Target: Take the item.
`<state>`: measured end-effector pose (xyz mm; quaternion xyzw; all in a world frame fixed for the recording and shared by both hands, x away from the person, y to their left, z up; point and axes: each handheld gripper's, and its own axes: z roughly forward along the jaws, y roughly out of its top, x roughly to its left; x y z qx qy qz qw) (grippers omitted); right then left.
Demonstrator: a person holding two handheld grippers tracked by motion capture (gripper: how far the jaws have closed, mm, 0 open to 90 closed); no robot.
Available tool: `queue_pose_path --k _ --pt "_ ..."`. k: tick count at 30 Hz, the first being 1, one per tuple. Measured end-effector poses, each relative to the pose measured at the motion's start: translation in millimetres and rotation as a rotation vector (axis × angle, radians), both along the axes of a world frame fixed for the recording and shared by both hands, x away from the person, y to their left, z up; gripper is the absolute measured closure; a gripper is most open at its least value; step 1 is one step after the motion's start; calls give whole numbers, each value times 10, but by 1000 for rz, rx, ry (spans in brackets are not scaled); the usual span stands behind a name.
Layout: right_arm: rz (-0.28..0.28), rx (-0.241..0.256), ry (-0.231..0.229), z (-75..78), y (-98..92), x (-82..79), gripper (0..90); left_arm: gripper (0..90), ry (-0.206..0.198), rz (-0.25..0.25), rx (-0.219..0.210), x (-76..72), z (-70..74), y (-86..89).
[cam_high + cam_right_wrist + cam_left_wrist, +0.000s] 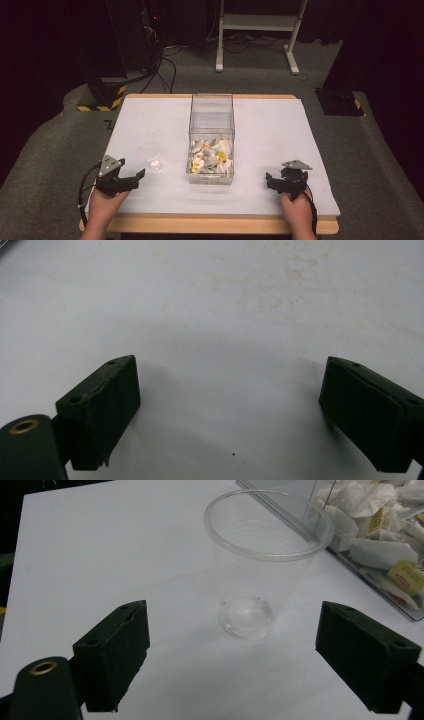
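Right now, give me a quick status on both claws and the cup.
Left claw open, facing the clear plastic cup, not touching. Right claw open over bare white table. Cup upright, empty, beside the clear box of tea bags. Nothing between.

On the worktop (pixel 270 130), the box (pixel 211 120) stood at the middle with packets (pixel 210 157) in its near end, the cup (pixel 150 155) upright just to its left, and a gripper near each front corner.
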<state>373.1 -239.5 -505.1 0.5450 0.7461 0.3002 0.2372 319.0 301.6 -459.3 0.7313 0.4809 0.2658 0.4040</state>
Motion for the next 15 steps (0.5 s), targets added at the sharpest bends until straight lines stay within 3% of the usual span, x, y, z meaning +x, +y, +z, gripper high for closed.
queue_pose_path --k 7,15 --pt "0 -1 -1 0 0 -1 95 145 -28 -6 -9 -37 70 -60" --pt "0 0 0 0 1 0 95 146 -32 -19 -33 -35 99 -87"
